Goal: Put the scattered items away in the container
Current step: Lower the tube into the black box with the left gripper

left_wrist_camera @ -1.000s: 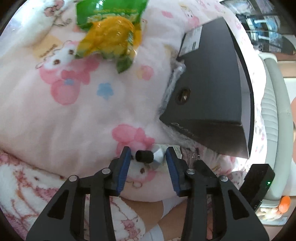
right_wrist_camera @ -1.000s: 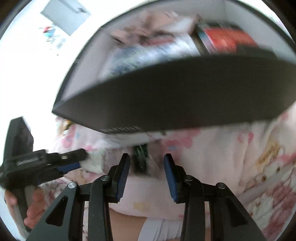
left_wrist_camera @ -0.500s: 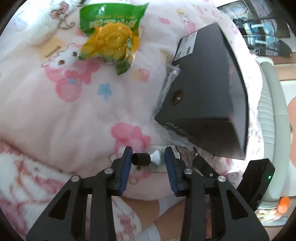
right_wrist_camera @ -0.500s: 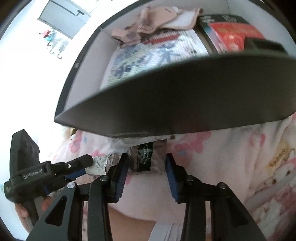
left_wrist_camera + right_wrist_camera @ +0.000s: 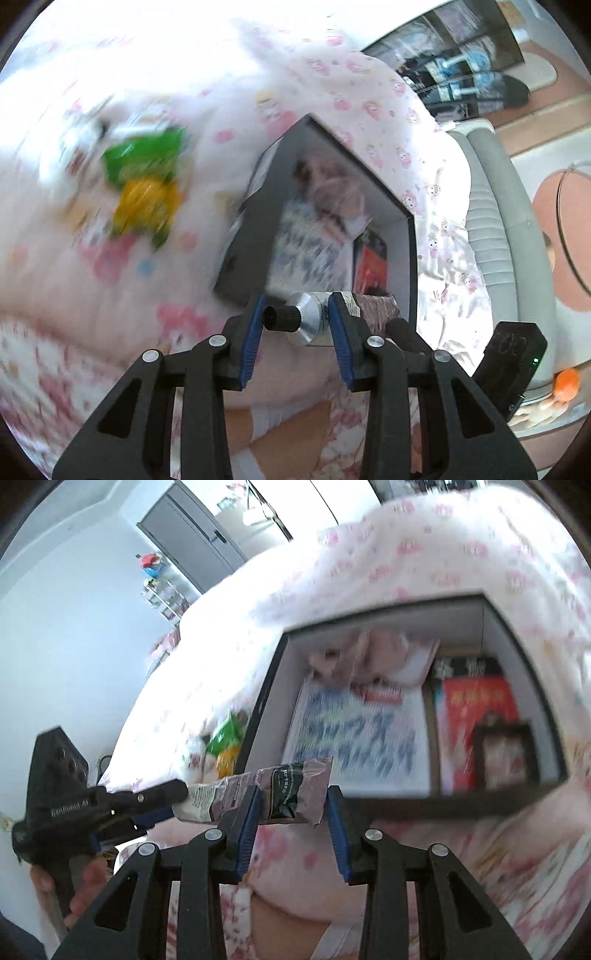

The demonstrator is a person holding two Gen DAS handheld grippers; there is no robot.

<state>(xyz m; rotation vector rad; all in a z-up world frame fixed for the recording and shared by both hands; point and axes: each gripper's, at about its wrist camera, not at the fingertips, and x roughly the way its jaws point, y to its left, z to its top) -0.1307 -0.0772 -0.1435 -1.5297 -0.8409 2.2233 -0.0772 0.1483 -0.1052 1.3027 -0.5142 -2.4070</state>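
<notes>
My left tongs (image 5: 295, 321) and right tongs (image 5: 291, 805) both clench the tube (image 5: 258, 794) (right still tightening), near the box (image 5: 524, 801).

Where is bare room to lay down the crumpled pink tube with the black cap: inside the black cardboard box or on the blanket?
The black cardboard box is crowded: a white-and-blue packet, a red packet and pink cloth cover its floor. Free: pink printed blanket between the green-and-yellow snack bag and the box's left wall, and before its near wall.
</notes>
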